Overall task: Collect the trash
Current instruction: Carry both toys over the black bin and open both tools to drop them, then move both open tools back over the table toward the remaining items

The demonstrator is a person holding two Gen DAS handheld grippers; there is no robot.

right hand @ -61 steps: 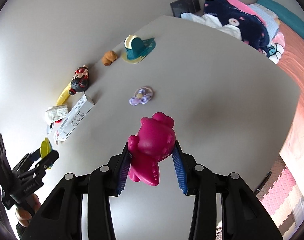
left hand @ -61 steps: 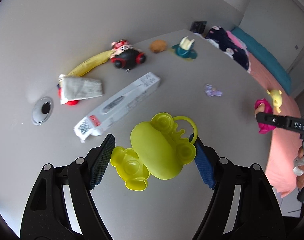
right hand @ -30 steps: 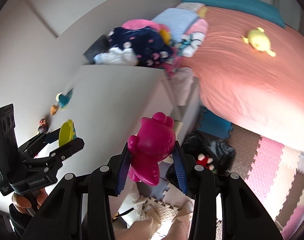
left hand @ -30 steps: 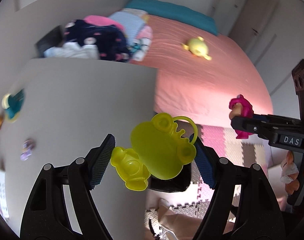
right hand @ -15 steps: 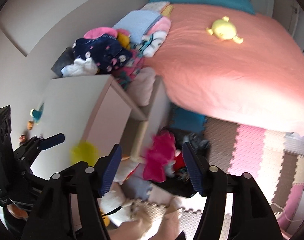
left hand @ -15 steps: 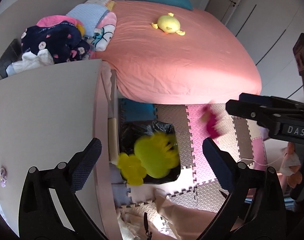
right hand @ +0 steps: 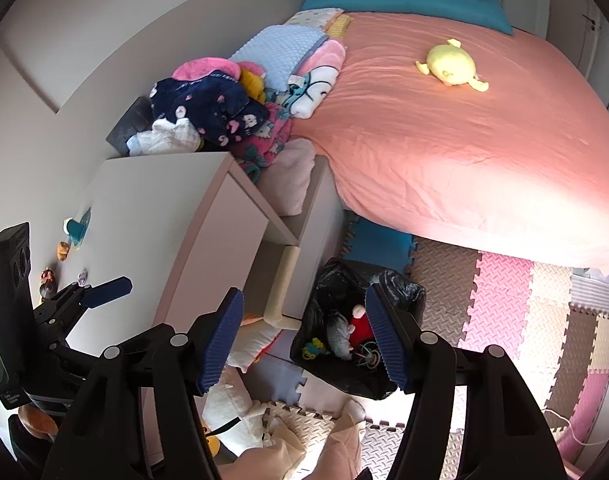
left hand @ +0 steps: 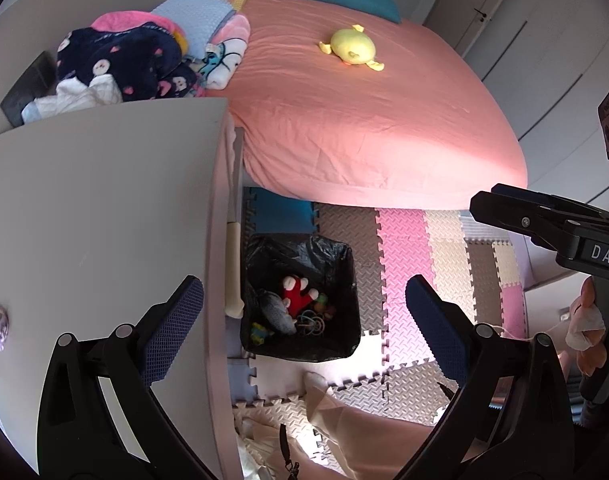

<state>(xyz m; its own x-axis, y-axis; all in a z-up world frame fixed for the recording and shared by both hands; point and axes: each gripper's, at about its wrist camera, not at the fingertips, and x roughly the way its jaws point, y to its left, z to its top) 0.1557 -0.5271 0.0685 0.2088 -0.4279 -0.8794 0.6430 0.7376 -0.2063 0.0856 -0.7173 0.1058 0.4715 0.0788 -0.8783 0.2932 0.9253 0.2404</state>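
Observation:
A bin lined with a black bag (left hand: 346, 280) stands on the foam floor mat beside the white table; it also shows in the right wrist view (right hand: 400, 286). Inside lie a red plush toy (left hand: 300, 292), a grey item and small coloured bits. My left gripper (left hand: 304, 330) is open and empty, high above the bin. My right gripper (right hand: 304, 338) is open and empty, also above the bin. The right gripper shows at the right edge of the left wrist view (left hand: 544, 220). The yellow and pink toys are not visible in the bin.
The white table (left hand: 96, 208) is at left with a small purple item (left hand: 1, 326) on it. A pink bed (left hand: 364, 120) with a yellow plush (left hand: 352, 50) and piled blankets (left hand: 124, 60) lies beyond. Coloured foam tiles (left hand: 400, 248) cover the floor.
Both grippers swung from the table to above the bin, opened, and dropped the yellow toy and the pink toy. Both toys have fallen out of sight.

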